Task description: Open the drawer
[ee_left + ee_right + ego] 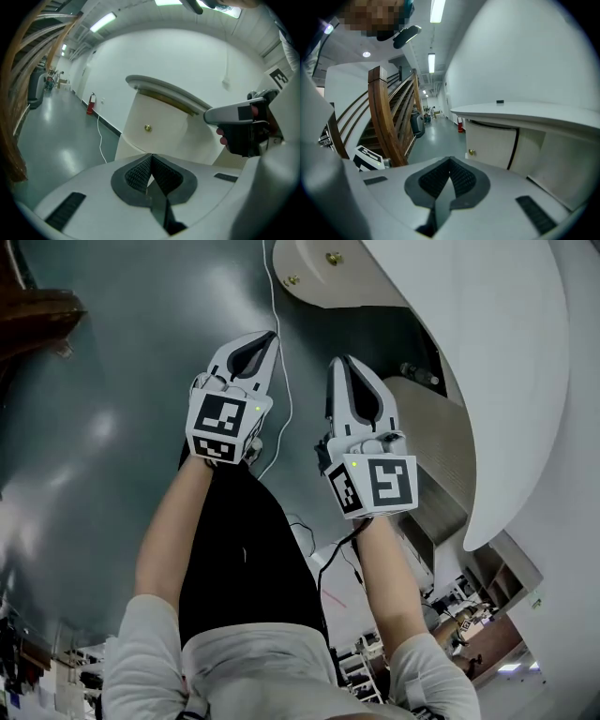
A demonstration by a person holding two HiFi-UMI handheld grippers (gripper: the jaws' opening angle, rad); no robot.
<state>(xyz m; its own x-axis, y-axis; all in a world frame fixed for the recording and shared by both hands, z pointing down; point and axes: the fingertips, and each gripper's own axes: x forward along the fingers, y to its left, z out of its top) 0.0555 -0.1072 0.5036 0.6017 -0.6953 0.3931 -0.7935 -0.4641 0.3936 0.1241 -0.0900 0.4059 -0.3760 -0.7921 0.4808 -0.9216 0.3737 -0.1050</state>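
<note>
A cream cabinet front (314, 277) with two small brass knobs (334, 258) stands under a curved white counter (487, 352) ahead of me. My left gripper (271, 336) is shut and empty, its tips pointing at the cabinet from a distance. My right gripper (340, 361) is beside it, also shut with nothing between its pads. In the left gripper view the shut jaws (151, 157) sit below a brass knob (147, 127), well apart from it. The right gripper view shows its shut jaws (450, 161) and a knob (472, 152) on the cabinet door farther off.
A white cable (281, 381) runs across the grey floor (112, 399) towards the cabinet. A wooden stair railing (384, 122) rises at the left. A red fire extinguisher (89, 105) stands by the far wall. The person's legs are below the grippers.
</note>
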